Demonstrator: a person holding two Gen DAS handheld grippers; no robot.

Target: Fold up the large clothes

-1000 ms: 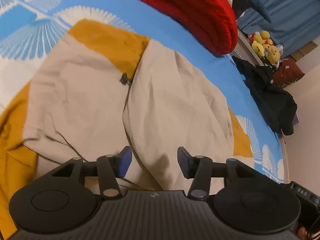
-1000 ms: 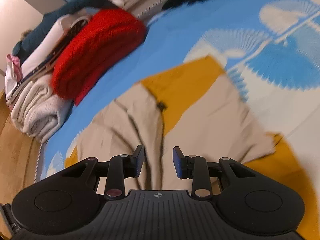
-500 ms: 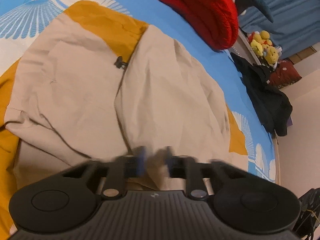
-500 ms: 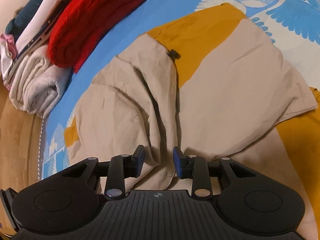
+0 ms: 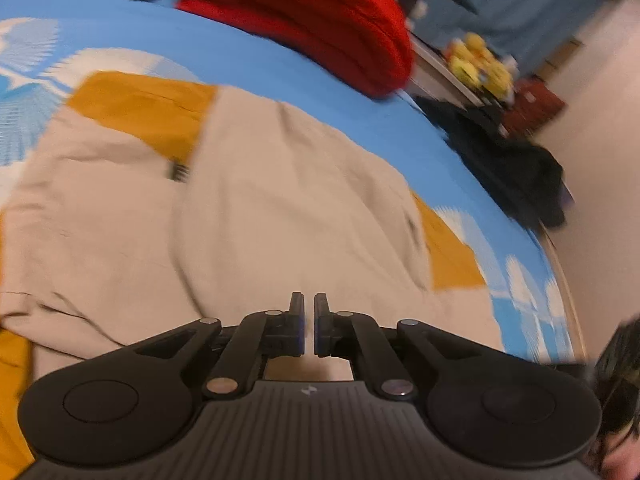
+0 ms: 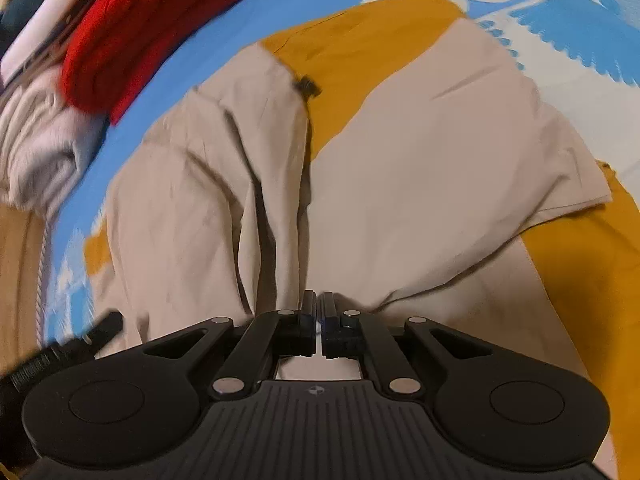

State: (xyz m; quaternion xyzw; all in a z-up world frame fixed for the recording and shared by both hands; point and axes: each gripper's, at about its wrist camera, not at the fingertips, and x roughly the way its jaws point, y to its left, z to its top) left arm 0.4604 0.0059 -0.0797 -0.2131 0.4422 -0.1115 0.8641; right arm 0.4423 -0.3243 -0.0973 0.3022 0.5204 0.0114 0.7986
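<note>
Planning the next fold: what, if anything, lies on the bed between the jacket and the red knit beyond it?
Nothing visible: only bare blue bedsheet separates the jacket from the red knit. Both claws sit at its near edge.

Beige-and-mustard garment [image 6: 420,168] spread over most of the bed [image 5: 248,56], bare blue sheet beyond it, red knit pile [image 5: 320,16] blocking the far edge, dark clothing heap [image 5: 516,176] beside.

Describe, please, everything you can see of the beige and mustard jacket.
The jacket lies spread on the blue patterned bedspread, beige lining up, mustard shell showing at its edges. The fabric looks thin and creased, with a dark zip pull near the collar. Both grippers, left and right, are shut at its near hem.
</note>
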